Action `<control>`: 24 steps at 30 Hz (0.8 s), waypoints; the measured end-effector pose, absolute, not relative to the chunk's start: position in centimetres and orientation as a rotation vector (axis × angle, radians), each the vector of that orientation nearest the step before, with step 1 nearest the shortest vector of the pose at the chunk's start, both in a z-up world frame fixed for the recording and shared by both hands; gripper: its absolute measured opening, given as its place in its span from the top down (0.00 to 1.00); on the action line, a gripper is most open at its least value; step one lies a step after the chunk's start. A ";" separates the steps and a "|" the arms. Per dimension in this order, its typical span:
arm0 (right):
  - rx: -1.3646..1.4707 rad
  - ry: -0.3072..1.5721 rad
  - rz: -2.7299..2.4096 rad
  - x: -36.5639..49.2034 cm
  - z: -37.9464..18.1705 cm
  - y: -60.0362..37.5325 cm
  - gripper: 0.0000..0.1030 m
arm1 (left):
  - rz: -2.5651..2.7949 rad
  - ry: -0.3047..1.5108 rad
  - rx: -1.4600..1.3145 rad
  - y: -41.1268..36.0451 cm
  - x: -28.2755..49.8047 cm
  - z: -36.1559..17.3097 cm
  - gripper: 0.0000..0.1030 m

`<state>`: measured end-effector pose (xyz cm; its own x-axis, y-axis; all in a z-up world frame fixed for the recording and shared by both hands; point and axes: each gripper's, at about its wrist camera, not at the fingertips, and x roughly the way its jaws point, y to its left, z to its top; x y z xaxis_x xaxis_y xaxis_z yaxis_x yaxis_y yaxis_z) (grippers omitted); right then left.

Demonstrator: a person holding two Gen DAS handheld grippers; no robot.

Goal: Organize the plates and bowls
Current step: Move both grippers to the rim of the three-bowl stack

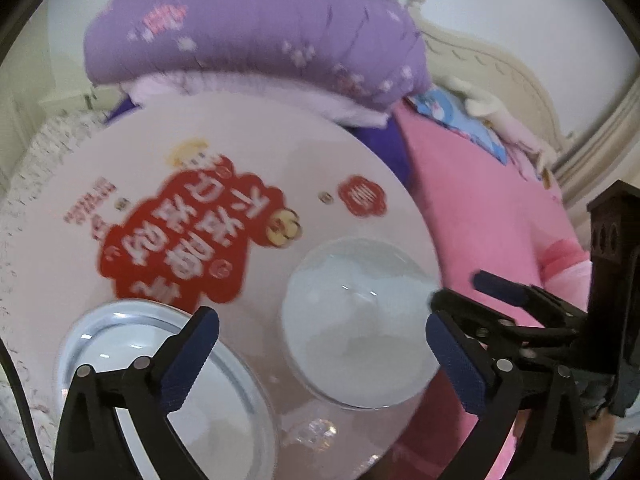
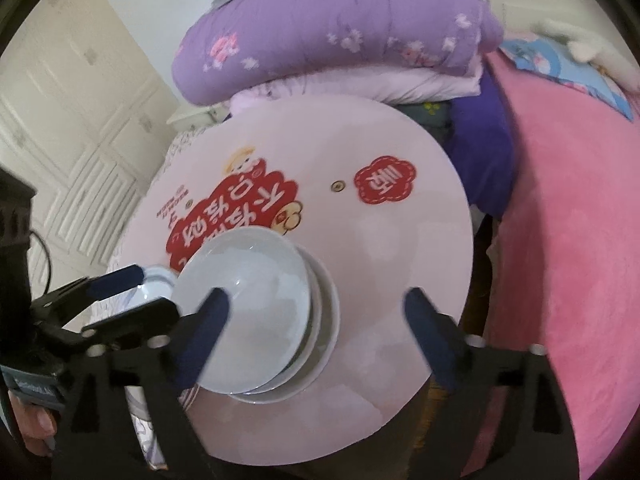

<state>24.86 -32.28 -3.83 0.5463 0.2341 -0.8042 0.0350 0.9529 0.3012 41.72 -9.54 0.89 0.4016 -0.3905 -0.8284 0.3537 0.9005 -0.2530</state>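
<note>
A round pink table with a red printed picture holds the dishes. In the left wrist view a pale blue plate lies at the near left and a stack of white bowls sits at the near right edge. My left gripper is open and empty above them. In the right wrist view the stacked bowls are nested and tilted on the table, and the plate shows at the left. My right gripper is open and empty beside the bowls. Each gripper shows in the other's view.
A folded purple floral quilt lies on a bed behind the table. A pink blanket covers the bed at the right. White cabinet doors stand at the left. A cream headboard is at the far right.
</note>
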 end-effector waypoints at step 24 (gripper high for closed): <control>0.346 0.971 0.086 22.9 -3.9 -34.3 0.00 | -0.537 1.101 -0.189 -4.9 40.1 -1.5 0.01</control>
